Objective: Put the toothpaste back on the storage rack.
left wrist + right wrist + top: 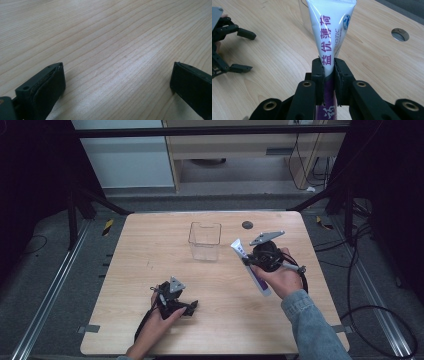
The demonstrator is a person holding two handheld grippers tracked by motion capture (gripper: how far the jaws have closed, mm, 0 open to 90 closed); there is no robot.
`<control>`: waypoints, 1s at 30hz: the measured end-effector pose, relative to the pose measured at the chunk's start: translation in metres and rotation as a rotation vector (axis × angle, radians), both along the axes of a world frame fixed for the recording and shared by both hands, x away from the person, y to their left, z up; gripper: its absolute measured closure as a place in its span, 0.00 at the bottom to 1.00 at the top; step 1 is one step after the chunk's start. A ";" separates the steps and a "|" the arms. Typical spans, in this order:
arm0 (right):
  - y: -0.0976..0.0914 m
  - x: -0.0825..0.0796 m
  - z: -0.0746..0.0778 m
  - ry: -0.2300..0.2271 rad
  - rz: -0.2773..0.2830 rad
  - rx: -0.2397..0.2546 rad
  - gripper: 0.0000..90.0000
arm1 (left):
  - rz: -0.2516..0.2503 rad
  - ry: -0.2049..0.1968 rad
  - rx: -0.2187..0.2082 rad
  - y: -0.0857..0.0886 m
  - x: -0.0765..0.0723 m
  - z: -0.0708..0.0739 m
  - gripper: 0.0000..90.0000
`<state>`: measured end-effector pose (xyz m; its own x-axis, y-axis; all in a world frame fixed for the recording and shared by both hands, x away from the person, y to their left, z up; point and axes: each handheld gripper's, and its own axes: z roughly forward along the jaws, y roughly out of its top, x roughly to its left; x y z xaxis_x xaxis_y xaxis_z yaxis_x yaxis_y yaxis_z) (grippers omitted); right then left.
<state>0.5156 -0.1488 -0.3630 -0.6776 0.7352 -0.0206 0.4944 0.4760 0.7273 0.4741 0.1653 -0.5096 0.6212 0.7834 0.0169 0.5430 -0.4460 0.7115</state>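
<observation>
The right gripper pinches a soft, light toothpaste tube mid-body, near the clear container; squeezing harder risks deforming it. The left gripper has its fingers spread.

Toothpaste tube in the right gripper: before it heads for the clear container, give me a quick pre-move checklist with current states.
1. Right gripper shut on the toothpaste tube: ok, jaws clamp it near its middle.
2. Tube off the table: ok, held tilted in the air.
3. Clear container upright, mouth open: ok.
4. Container contents: cannot tell for certain; it looks empty.
5. Left gripper clear of the path: ok, it sits low near the front edge, jaws open over bare wood.
6. Tube cap on: cannot tell.
</observation>
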 end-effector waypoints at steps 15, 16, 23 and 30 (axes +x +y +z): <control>-0.001 -0.002 -0.005 -0.053 -0.008 0.049 0.89 | 0.000 0.000 0.000 0.000 0.000 0.000 0.00; -0.001 -0.002 -0.007 -0.056 -0.016 0.070 0.89 | 0.000 0.000 0.000 0.000 0.000 0.000 0.00; 0.000 -0.004 -0.009 -0.091 -0.030 0.118 0.89 | -0.002 0.000 0.000 0.000 0.000 0.000 0.00; 0.006 -0.009 -0.017 -0.124 -0.049 0.133 0.88 | -0.003 0.000 0.002 0.000 -0.001 0.000 0.00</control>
<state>0.5069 -0.1432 -0.3802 -0.6393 0.7689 -0.0023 0.4168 0.3491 0.8393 0.4733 0.1655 -0.5096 0.6234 0.7817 0.0188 0.5415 -0.4489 0.7108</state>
